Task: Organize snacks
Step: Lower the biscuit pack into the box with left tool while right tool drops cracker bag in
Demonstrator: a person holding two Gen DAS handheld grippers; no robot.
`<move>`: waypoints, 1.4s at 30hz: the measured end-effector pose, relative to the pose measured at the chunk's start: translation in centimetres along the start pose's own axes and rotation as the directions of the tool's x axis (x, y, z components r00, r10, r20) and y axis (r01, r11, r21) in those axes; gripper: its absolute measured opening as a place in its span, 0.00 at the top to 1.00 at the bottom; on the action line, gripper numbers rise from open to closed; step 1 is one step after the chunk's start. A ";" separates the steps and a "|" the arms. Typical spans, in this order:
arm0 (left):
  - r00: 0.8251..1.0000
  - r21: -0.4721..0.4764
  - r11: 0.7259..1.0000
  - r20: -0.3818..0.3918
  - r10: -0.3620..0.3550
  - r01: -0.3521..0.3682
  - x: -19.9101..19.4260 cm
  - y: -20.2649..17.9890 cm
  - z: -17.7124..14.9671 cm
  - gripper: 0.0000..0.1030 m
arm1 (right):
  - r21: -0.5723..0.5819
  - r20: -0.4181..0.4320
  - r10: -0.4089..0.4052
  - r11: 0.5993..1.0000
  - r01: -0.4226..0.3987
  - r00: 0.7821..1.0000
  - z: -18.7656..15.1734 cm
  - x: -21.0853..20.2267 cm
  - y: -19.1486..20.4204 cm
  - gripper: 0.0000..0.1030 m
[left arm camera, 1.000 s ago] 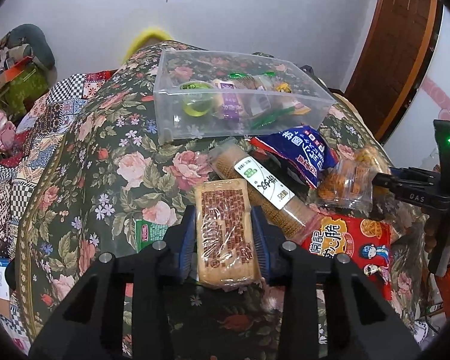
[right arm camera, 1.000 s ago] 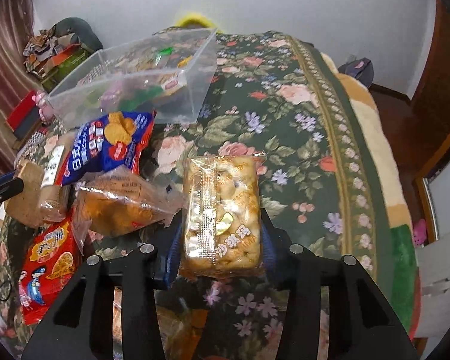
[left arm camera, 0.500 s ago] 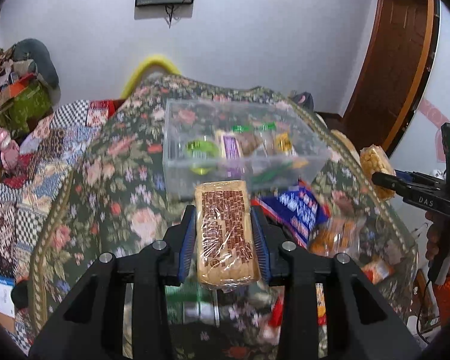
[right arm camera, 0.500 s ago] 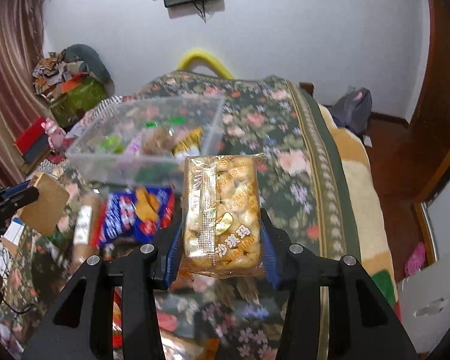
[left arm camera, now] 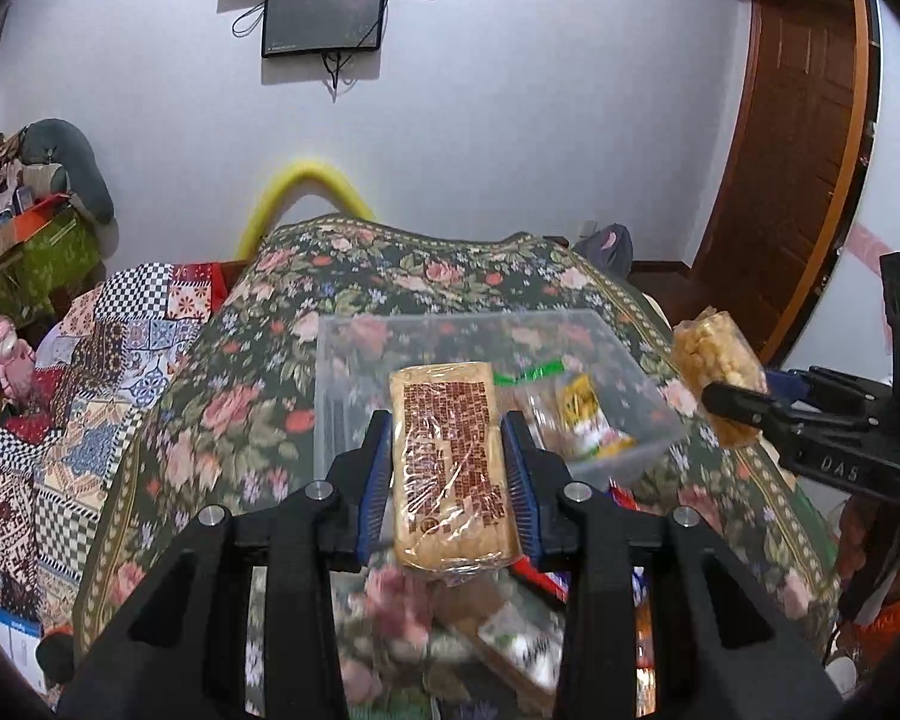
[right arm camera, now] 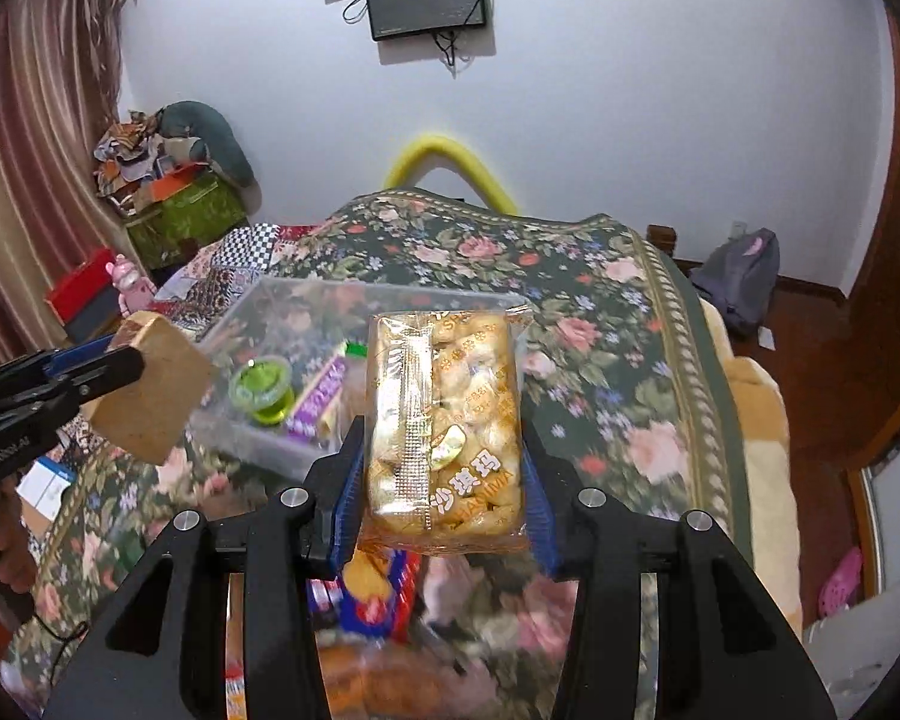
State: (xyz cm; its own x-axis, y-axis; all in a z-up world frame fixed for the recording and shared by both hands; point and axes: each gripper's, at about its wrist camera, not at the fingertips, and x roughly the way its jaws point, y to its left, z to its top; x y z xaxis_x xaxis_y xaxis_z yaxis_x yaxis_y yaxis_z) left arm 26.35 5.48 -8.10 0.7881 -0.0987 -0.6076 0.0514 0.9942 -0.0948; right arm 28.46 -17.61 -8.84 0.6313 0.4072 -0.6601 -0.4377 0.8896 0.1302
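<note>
Snacks mostly lie on a floral bedspread (left arm camera: 426, 276) that covers a bed, widest thing in both views; its near part is motion-blurred, its left side gives way to a patchwork quilt (left arm camera: 90, 372). Clear plastic bin (left arm camera: 342, 384) sits on the bedspread mid-frame, walls see-through, near rim partly hidden behind both held packs. Inside, right wrist view shows a green jelly cup (right arm camera: 261, 387) and a purple wrapper (right arm camera: 318, 396); left wrist view shows a yellow-print packet (left arm camera: 588, 414); other contents too blurred to name. Loose packs (right arm camera: 378, 594) below the right tool are smeared, only blue and orange colour readable, partly covered by the black frame.

Left hand-held gripper (left arm camera: 447, 468) is clamped narrow on a wafer pack (left arm camera: 447, 462), brown checker print, held upright between blue pads, above the near bin edge. From the other side it shows as a tan block (right arm camera: 150, 387), print hidden.

Right hand-held gripper (right arm camera: 444, 474) is clamped on a sachima pack (right arm camera: 444, 426), golden puffs in a clear wrapper, bottom seam cut off by the frame. It is raised over the bin's near right corner. Left view catches it side-on (left arm camera: 717, 375), wrapper text unreadable. Orange sleeve (left arm camera: 894, 618) at lower right edge, cropped.
</note>
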 end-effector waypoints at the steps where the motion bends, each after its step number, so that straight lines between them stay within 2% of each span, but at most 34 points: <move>1: 1.000 -0.005 1.000 -0.001 -0.005 0.005 0.5 0.0 0.3 0.65 | -0.002 -0.001 -0.002 1.000 0.002 1.000 0.3 0.4 0.1 0.59; 9: 0.999 -0.003 1.000 -0.034 -0.004 0.004 4.8 -0.4 1.6 0.65 | 0.004 -0.036 -0.009 1.000 0.009 0.999 2.5 4.4 0.1 0.59; 18: 0.998 0.011 1.000 -0.063 -0.012 0.013 8.2 -0.9 2.0 0.66 | -0.001 -0.100 -0.026 1.000 0.026 0.995 2.5 8.6 -0.5 0.59; 25: 0.994 0.018 0.999 -0.104 -0.026 0.028 10.4 -1.3 1.3 0.65 | -0.007 -0.120 -0.023 1.000 0.022 0.993 2.4 9.9 -0.6 0.59; 32: 0.994 0.036 0.999 -0.109 -0.029 0.034 9.8 -2.1 0.7 0.65 | -0.006 -0.137 -0.037 0.999 0.036 0.990 2.4 9.5 -0.3 0.58; 36: 0.995 0.040 0.998 -0.095 -0.035 0.038 8.1 -2.3 1.0 0.65 | 0.001 -0.112 -0.027 1.000 0.027 0.993 2.7 7.8 -0.2 0.46; 42: 0.997 0.041 0.998 -0.070 -0.042 0.045 4.6 -2.3 1.2 0.61 | -0.030 -0.056 -0.030 0.999 0.028 0.998 2.5 3.9 0.6 0.43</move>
State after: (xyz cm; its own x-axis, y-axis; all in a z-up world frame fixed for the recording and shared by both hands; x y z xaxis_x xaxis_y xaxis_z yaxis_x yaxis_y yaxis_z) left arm 30.55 2.77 -9.71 0.7401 -0.1428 -0.6572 0.1116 0.9897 -0.0893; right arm 32.29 -14.98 -9.44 0.6069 0.3682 -0.7044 -0.4391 0.8940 0.0891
